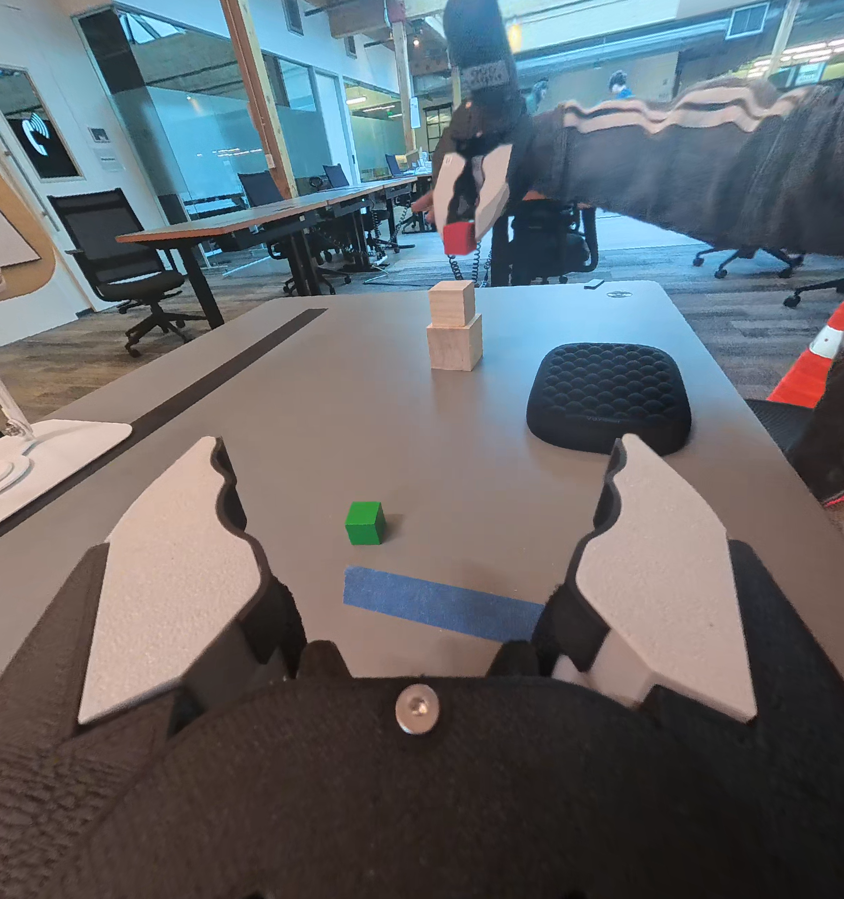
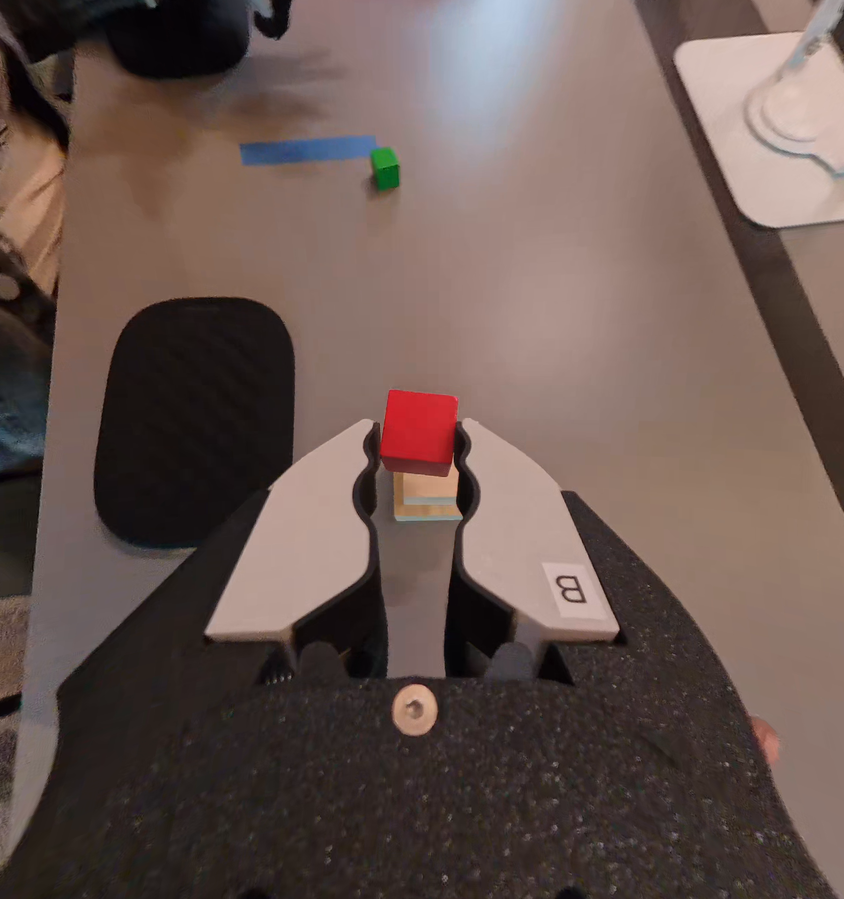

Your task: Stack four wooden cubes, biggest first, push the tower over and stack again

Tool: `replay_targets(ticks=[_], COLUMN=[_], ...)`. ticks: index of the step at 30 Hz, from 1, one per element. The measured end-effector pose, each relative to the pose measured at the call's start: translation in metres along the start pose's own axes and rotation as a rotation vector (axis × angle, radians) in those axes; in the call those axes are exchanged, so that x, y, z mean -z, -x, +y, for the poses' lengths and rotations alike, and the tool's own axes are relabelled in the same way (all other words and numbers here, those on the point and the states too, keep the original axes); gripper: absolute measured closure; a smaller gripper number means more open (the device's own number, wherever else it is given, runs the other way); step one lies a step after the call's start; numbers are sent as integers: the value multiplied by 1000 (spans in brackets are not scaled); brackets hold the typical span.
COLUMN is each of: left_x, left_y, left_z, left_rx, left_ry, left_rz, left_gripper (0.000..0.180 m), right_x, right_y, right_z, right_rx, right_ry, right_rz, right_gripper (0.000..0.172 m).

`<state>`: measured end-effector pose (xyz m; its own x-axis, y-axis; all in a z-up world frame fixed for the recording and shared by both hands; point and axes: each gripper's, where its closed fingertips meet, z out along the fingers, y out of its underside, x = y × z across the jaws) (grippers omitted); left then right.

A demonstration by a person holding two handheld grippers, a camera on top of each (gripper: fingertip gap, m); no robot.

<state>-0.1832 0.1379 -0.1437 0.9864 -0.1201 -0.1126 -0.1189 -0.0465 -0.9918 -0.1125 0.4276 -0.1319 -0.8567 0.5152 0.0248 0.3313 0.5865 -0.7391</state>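
Here the right hand-held gripper (image 2: 417, 428) pinches a red cube (image 2: 417, 430) above two stacked wooden cubes (image 1: 454, 326); the left hand-held gripper (image 1: 417, 457) gapes wide, bare.

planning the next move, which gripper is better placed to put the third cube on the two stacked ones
Right. The right gripper already grips the red cube above the two-cube stack; the left gripper is open, back by the green cube.

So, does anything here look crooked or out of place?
Slightly. The red cube sits tilted between the right gripper's fingers, above the two stacked wooden cubes. The upper wooden cube is off-centre on the lower one.
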Motion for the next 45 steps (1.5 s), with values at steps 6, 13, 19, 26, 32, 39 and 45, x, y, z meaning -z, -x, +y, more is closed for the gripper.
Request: replay_targets(ticks=[6,13,19,26,32,39,45], left_x=[0,-1,-2,-1,-1,-2,-2], left_y=[1,1,0,0,0,0,-1], left_z=[3,4,6,7,8,9,9], left_rx=[7,6,7,4,4,2,2], left_ry=[9,15,22,26,29,36,36], left_rz=[0,2,5,6,6,7,9], left_gripper=[41,41,41,41,41,41,41], right_x=[-17,-19,-21,-21,-21,-20,-20], right_y=[-7,-10,-10,-8,-10,-12,-14], right_z=[18,24,24,27,29,27,26], right_rx=[28,31,52,42,53,73,71], right_ry=[51,42,14,34,39,32,38], right_rz=[-95,-118,-116,-123,-98,-75,-47], right_gripper=[143,143,143,139,136,141,144])
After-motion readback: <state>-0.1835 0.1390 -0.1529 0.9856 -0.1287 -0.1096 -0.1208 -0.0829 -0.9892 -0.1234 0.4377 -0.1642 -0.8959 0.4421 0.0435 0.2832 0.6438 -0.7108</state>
